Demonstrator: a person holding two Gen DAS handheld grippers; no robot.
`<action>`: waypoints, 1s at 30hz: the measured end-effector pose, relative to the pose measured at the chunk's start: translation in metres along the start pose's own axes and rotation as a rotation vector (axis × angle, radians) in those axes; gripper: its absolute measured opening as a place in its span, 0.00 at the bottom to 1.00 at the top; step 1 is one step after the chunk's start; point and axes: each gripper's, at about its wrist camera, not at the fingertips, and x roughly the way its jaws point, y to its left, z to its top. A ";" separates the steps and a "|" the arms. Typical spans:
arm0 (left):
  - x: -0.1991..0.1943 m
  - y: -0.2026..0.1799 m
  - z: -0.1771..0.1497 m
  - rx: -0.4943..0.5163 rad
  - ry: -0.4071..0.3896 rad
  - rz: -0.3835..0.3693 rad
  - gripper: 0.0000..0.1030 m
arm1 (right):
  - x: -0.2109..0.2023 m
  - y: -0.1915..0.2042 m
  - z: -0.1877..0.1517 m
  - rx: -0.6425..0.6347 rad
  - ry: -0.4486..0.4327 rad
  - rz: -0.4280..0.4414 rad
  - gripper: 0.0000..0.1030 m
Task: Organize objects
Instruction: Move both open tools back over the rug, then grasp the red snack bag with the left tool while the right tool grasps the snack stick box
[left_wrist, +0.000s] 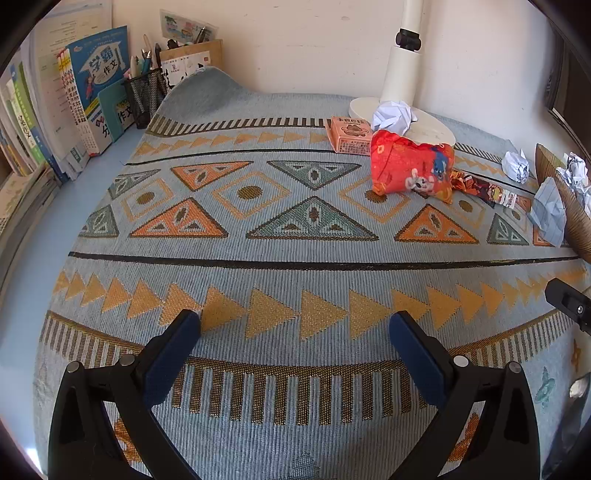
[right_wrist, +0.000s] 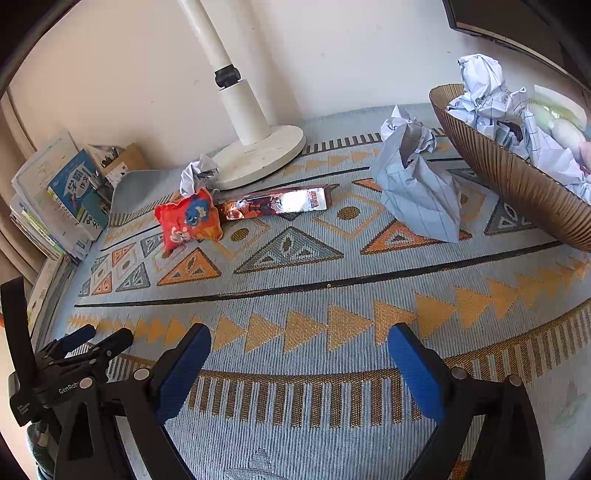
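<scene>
On the patterned cloth (left_wrist: 295, 229) lie a red snack bag (left_wrist: 412, 170), a small orange box (left_wrist: 349, 133), a shiny foil wrapper (left_wrist: 491, 190) and crumpled paper balls (left_wrist: 515, 165). In the right wrist view the red bag (right_wrist: 188, 219), the foil wrapper (right_wrist: 275, 202) and a crumpled blue-lined paper (right_wrist: 419, 188) lie before a brown ribbed basket (right_wrist: 517, 181) that holds paper wads (right_wrist: 484, 92). My left gripper (left_wrist: 294, 321) hovers open over bare cloth near the front edge. My right gripper (right_wrist: 299, 332) is open too, with nothing between its fingers.
A white lamp base (right_wrist: 258, 155) stands at the back by the wall. Books (left_wrist: 85, 99) and a mesh pen holder (left_wrist: 144, 92) line the left side. The other gripper's black body (right_wrist: 70, 362) shows at the lower left of the right wrist view.
</scene>
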 end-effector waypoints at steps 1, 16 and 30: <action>0.000 0.000 0.000 0.000 0.000 0.000 0.99 | 0.000 0.001 0.000 -0.001 0.001 -0.001 0.94; 0.001 -0.012 0.061 0.136 -0.052 -0.183 0.99 | 0.009 0.031 0.053 -0.274 -0.007 -0.017 0.94; 0.048 -0.084 0.112 0.549 -0.083 -0.194 0.97 | 0.089 0.061 0.099 -0.666 0.110 0.025 0.80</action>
